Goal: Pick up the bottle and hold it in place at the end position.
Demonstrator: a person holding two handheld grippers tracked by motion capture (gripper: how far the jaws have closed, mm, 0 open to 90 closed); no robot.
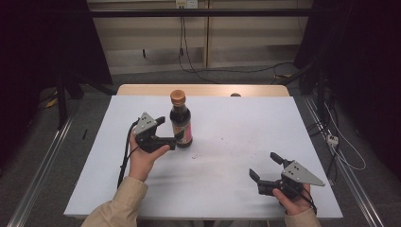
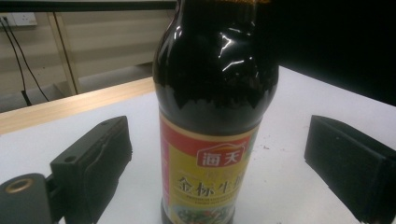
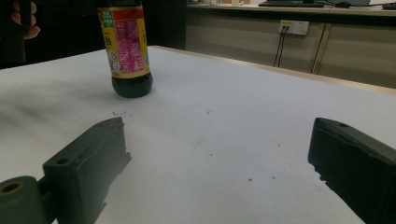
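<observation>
Toward the far left of the white bench (image 1: 227, 189), I had the soy sauce bottle (image 1: 181, 124) standing upright between my left gripper's (image 1: 171, 131) fingers (image 2: 93, 163) — spread wide, one each side, gaps showing, not pressing. My right gripper (image 1: 265, 165) sat well apart near the front right — its fingers wide, nothing between them.
</observation>
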